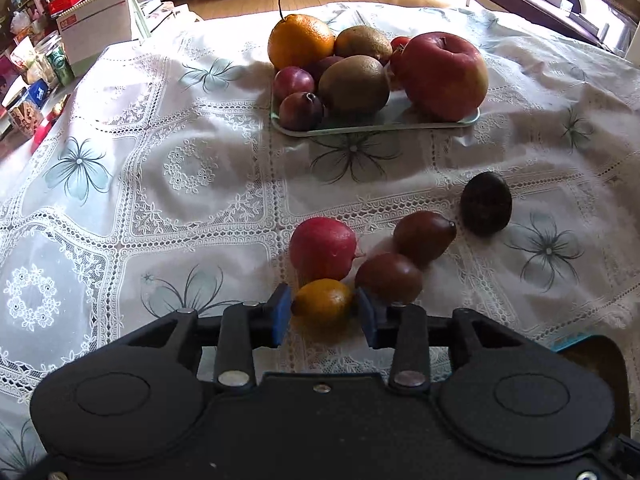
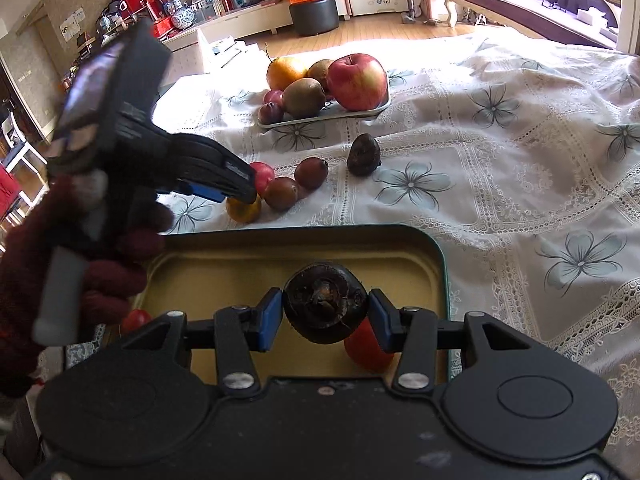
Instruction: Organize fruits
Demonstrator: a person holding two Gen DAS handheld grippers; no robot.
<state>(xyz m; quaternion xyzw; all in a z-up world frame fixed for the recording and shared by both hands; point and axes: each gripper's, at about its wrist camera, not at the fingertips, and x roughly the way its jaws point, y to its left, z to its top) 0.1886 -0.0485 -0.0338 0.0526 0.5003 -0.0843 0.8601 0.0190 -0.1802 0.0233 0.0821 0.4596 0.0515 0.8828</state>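
My left gripper (image 1: 323, 314) is open around a small orange fruit (image 1: 323, 302) on the tablecloth; its blue pads sit on either side with small gaps. The same fruit shows in the right wrist view (image 2: 244, 209) under the left gripper (image 2: 240, 194). A red fruit (image 1: 322, 249), two brown fruits (image 1: 388, 278) (image 1: 423, 236) and a dark fruit (image 1: 485, 203) lie close by. My right gripper (image 2: 325, 314) is shut on a dark brown fruit (image 2: 325, 308), held over a yellow-bottomed tin tray (image 2: 224, 272) that holds a red fruit (image 2: 366, 350).
A green tray (image 1: 372, 128) at the far side holds an orange, kiwis, plums and a big apple (image 1: 442, 74). A small red fruit (image 2: 136, 319) lies left of the tin. A cardboard box (image 1: 96, 32) and clutter stand past the table's left edge.
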